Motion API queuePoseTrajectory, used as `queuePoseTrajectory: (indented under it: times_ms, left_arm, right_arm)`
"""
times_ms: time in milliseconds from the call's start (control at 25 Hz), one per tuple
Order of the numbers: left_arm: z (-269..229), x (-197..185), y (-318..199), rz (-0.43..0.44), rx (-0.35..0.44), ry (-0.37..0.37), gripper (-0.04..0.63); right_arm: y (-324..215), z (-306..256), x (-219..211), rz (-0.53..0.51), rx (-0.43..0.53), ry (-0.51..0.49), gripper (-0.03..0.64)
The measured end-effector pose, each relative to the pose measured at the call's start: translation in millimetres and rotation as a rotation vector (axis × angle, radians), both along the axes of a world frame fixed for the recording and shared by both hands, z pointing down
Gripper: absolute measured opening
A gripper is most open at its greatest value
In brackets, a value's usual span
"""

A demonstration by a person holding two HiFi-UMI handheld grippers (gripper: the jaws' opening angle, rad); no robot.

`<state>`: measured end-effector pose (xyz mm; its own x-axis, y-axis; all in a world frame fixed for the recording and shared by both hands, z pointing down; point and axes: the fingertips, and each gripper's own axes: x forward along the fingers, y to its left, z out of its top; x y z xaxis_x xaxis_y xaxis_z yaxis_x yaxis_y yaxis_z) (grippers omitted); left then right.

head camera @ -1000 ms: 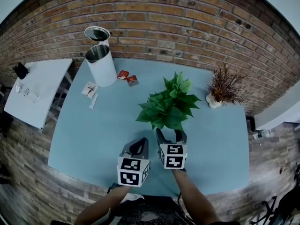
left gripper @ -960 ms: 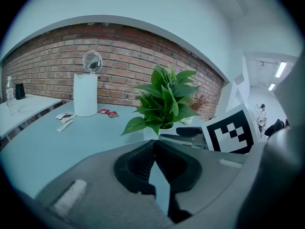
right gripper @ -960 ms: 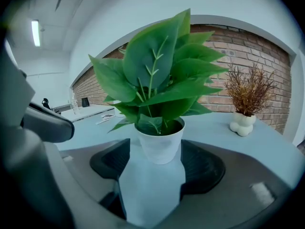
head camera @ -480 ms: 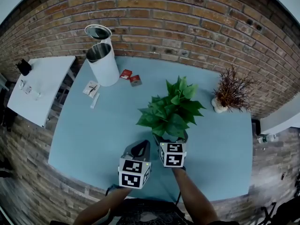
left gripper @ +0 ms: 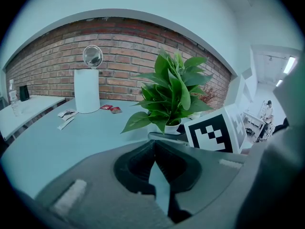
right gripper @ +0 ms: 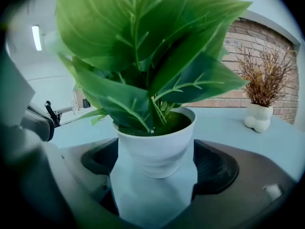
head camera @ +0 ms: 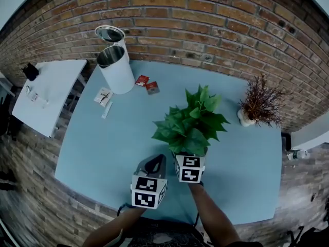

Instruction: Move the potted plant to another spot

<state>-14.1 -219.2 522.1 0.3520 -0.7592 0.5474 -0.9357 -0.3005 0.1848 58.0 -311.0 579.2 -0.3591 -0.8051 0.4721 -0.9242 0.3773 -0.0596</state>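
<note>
The potted plant (head camera: 191, 122), broad green leaves in a white ribbed pot (right gripper: 155, 149), stands on the light blue table (head camera: 97, 148) near its middle. My right gripper (head camera: 189, 155) is open, with a jaw on either side of the pot. In the right gripper view a gap shows between each pad and the pot wall. My left gripper (head camera: 154, 163) sits just left of it, shut and empty. The left gripper view shows its tips (left gripper: 153, 144) meeting, with the plant (left gripper: 171, 92) ahead to the right.
A tall white bin (head camera: 117, 72) with its lid raised stands at the table's far left. Red packets (head camera: 146, 84) and white packets (head camera: 104, 96) lie near it. A dried brown plant in a white vase (head camera: 259, 106) is at the far right. A white side table (head camera: 49, 94) and a brick wall border the area.
The right gripper's jaws have spread apart and let go of the pot, which has sunk a little and now rests on the table. The left gripper has hardly moved.
</note>
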Motion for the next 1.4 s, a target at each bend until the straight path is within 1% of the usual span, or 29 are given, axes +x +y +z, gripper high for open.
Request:
queuePoseTrajectory:
  times_ms: [80, 160, 400, 800, 1400]
  left_arm:
    - [0.3, -1.3, 0.5, -0.003, 0.000, -0.001, 0.000]
    - [0.8, -3.6, 1.8, -0.005, 0.000, 0.000, 0.000]
    - [-0.9, -8.0, 6.6, 0.003, 0.006, 0.008, 0.000]
    - [-4.1, -7.0, 15.3, 0.070, 0.002, 0.014, 0.000]
    - [-9.7, -10.7, 35.1, 0.102, 0.028, 0.027, 0.000]
  right_arm:
    - [-0.6, 2.9, -0.6, -0.003, -0.005, 0.008, 0.466]
    - [-1.5, 3.3, -0.7, -0.005, 0.002, 0.020, 0.422]
    - [-1.5, 4.9, 1.1, 0.004, 0.002, 0.035, 0.422]
    - [2.4, 2.7, 1.9, 0.040, -0.024, 0.059, 0.417]
    - [33.8, 0.9, -0.2, 0.059, -0.043, 0.064, 0.417]
